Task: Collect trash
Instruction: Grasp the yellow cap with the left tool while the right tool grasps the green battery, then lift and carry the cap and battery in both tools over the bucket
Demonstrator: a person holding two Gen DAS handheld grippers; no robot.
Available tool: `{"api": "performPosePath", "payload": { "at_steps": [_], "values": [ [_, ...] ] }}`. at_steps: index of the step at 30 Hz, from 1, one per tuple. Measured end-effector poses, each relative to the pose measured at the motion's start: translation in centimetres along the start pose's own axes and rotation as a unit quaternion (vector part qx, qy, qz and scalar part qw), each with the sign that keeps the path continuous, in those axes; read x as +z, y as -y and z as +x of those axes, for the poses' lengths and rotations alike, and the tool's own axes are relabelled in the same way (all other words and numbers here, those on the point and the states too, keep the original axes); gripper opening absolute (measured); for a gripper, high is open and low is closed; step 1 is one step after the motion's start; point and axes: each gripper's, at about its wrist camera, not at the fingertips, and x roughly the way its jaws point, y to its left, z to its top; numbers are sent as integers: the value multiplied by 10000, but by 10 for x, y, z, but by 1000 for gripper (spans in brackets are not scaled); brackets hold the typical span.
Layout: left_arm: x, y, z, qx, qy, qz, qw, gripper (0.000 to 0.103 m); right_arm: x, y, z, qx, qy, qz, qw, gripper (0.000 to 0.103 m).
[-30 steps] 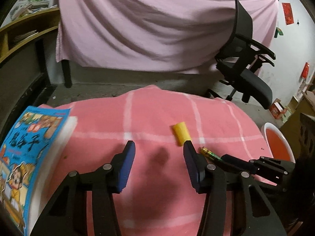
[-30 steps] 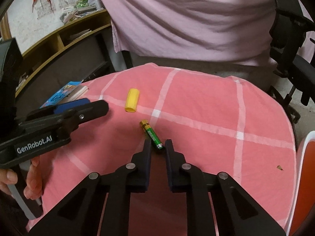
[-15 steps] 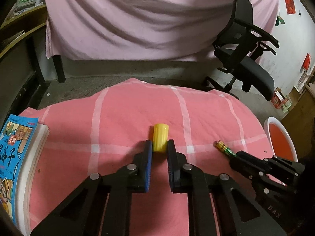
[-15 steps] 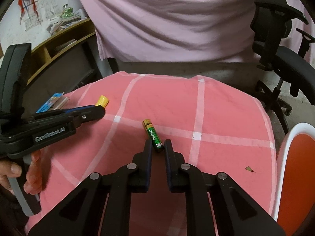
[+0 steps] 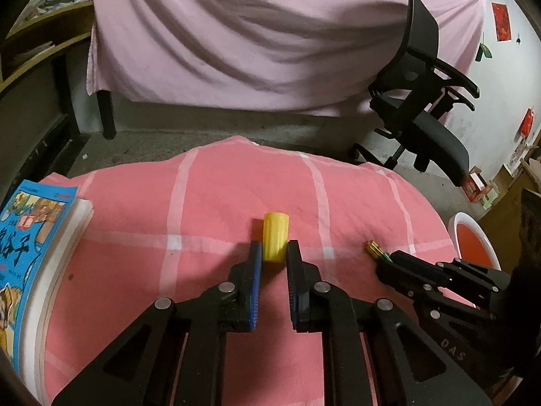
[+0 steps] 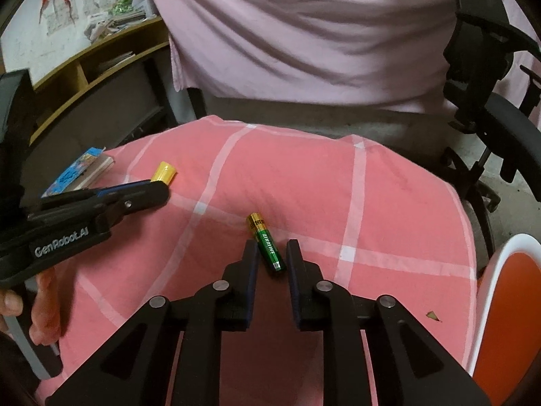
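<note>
A short yellow cylinder [image 5: 275, 237] lies on the pink checked tablecloth [image 5: 203, 209]. My left gripper [image 5: 274, 247] is shut on its near end, both blue pads touching its sides. From the right wrist view, the left gripper [image 6: 152, 191] shows side-on with the yellow cylinder [image 6: 164, 172] at its tip. A green and gold battery [image 6: 265, 242] lies slanted on the cloth between the fingers of my right gripper [image 6: 272, 248]. Its jaws are opening, with small gaps beside the battery. In the left wrist view the battery [image 5: 373, 248] pokes out past the right gripper [image 5: 394, 262].
A blue picture book [image 5: 30, 237] lies at the table's left edge. An orange bin with a white rim [image 6: 500, 304] stands off the right edge. A black office chair [image 5: 422, 118] stands beyond it. A small brown scrap [image 6: 433, 316] lies near the right edge.
The left jaws went from wide open to shut on the yellow cylinder. The right jaws, pinched on the battery's near end before, have spread a little apart.
</note>
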Motion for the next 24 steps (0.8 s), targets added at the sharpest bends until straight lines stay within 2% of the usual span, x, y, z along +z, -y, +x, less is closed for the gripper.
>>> {"api": "performPosePath", "payload": {
  "at_steps": [2,7,11,14,18,24],
  "values": [
    [-4,4,-9,53,183,79,9998,11,-2,1,-2,62,35,17,10000,9],
    [-17,15,-36,83,784,226,9966,11,-8,-1,-18,-20,387,35,9992,8],
    [-29,16,-62,-11,1375,207,9903,11,-16,-3,-48,-70,1167,-25,9931,8],
    [-39,23,-81,42,1793,288,9834,11,-25,-4,-73,-147,1837,-13,9829,8],
    [-49,36,-102,96,2204,399,9746,11,-41,4,-107,-189,2672,136,9633,8],
    [-61,62,-131,100,2638,642,9624,11,-54,14,-149,-450,3490,175,9359,8]
  ]
}}
